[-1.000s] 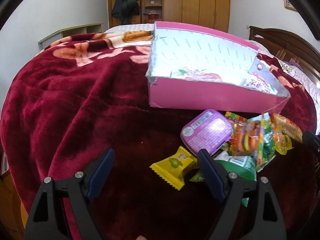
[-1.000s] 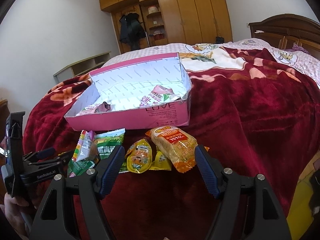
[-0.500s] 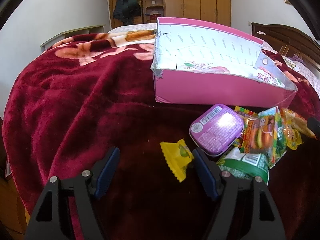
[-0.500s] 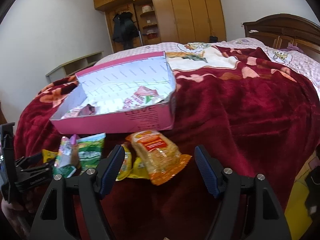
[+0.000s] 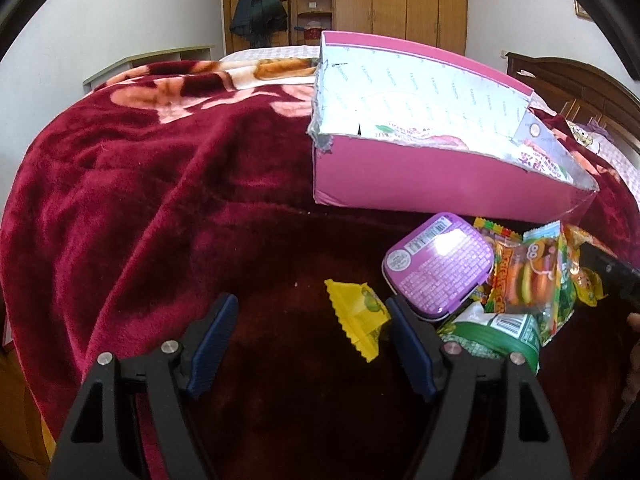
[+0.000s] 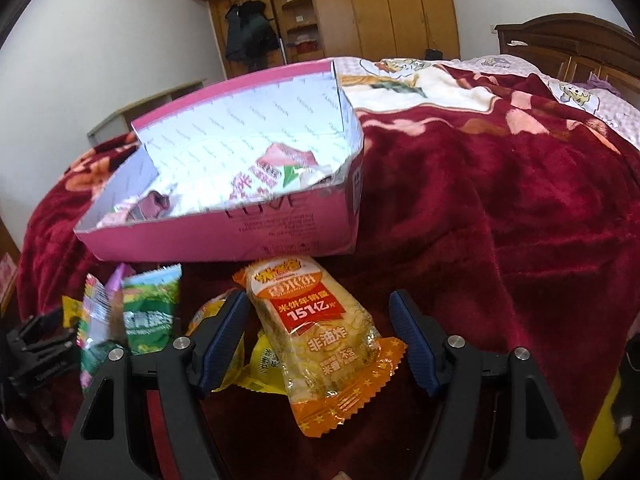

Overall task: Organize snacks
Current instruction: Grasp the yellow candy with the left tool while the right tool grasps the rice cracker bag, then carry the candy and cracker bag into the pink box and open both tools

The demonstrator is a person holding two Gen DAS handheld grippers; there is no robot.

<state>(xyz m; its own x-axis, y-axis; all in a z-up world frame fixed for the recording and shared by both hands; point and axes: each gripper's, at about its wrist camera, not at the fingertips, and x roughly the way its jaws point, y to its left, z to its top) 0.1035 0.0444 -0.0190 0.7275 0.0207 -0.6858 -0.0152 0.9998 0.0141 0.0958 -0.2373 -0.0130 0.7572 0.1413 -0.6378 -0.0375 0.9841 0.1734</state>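
1. My left tongs (image 5: 310, 338) are spread over the red blanket (image 5: 160, 200), a yellow candy (image 5: 360, 316) between the pads, untouched.
2. My right tongs (image 6: 318, 338) are spread around the orange rice-cracker packet (image 6: 320, 332), not pinching it.
3. The pink box (image 6: 248, 232) sits just behind the snack pile, away from the blanket's edges.

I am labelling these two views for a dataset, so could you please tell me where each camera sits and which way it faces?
Left wrist: on the left gripper, looking forward and down at the yellow candy and purple tin; the right gripper shows at the edge.
Right wrist: on the right gripper, looking forward and down at the orange rice cracker pack; the left gripper shows at left.
Shared: pink box, red blanket.
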